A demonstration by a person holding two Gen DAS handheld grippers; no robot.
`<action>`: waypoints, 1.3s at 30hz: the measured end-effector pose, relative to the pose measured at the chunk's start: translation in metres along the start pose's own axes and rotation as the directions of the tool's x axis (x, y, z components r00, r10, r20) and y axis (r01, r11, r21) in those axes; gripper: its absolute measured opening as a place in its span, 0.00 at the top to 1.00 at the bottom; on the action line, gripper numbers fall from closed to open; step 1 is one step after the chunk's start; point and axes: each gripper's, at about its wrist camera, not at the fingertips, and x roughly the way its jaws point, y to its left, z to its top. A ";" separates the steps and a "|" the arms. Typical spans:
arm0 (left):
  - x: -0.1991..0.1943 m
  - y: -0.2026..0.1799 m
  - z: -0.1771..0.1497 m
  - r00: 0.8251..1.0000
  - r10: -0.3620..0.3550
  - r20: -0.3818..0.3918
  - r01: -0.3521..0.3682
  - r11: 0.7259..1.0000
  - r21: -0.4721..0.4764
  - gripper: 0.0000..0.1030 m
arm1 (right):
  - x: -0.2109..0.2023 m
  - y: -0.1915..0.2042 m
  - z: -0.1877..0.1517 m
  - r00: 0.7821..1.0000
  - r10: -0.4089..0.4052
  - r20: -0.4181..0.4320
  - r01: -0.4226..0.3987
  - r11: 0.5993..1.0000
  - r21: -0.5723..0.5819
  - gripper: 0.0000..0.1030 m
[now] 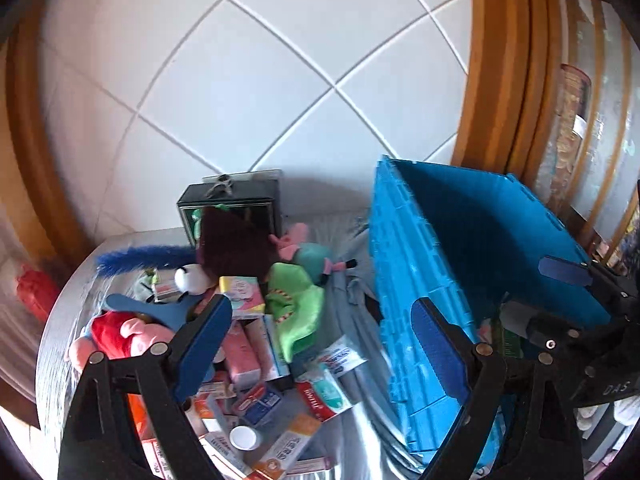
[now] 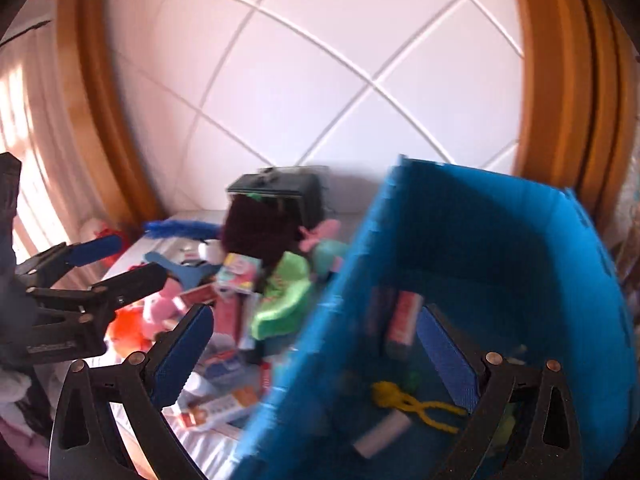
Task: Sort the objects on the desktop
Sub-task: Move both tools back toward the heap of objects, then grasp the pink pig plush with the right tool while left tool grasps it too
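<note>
My left tongs [image 1: 320,332] hang wide apart and empty above the pile [image 1: 248,360] on the tabletop [image 1: 352,432]; the boxes lie just below and left, so this hand is nearer. My right tongs [image 2: 316,344], also spread and empty, straddle the crate [image 2: 500,240], which holds boxes, a white tube and a yellow toy [image 2: 408,400].

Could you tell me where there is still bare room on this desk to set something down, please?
Bare cloth shows between the green plush and the blue crate, and behind the pink-and-teal plush beside the black box. The crate's near floor also has gaps. The boxes and tubes at the front left are crowded.
</note>
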 end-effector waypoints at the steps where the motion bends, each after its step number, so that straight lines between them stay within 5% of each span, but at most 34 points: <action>1: 0.000 0.015 -0.006 1.000 0.019 -0.005 -0.019 1.000 -0.011 0.11 | 0.004 0.014 -0.001 1.000 0.024 0.004 -0.024 1.000 -0.013 0.00; 7: 0.008 0.117 -0.062 0.989 0.117 -0.086 -0.130 0.976 -0.172 0.11 | 0.035 0.087 -0.017 0.992 0.123 -0.001 -0.123 0.990 -0.074 0.00; 12: 0.017 0.196 -0.130 0.958 0.228 -0.174 -0.269 0.926 -0.265 0.11 | 0.073 0.134 -0.041 0.987 0.153 -0.046 -0.158 0.981 -0.115 0.00; 19: 0.022 0.285 -0.223 0.905 0.277 -0.322 -0.390 0.844 -0.368 0.11 | 0.138 0.152 -0.077 0.975 0.141 -0.170 -0.153 0.986 -0.062 0.00; 24: 0.019 0.330 -0.255 0.884 0.301 -0.358 -0.435 0.808 -0.397 0.11 | 0.175 0.165 -0.087 0.965 0.122 -0.230 -0.132 0.991 -0.029 0.00; 30: 0.025 0.368 -0.253 0.897 0.282 -0.339 -0.410 0.819 -0.402 0.11 | 0.209 0.201 -0.088 0.954 0.117 -0.278 -0.133 0.990 -0.039 0.00; 39: 0.055 0.378 -0.225 0.928 0.216 -0.305 -0.320 0.879 -0.354 0.11 | 0.235 0.235 -0.083 0.954 0.071 -0.290 -0.090 0.994 -0.054 0.00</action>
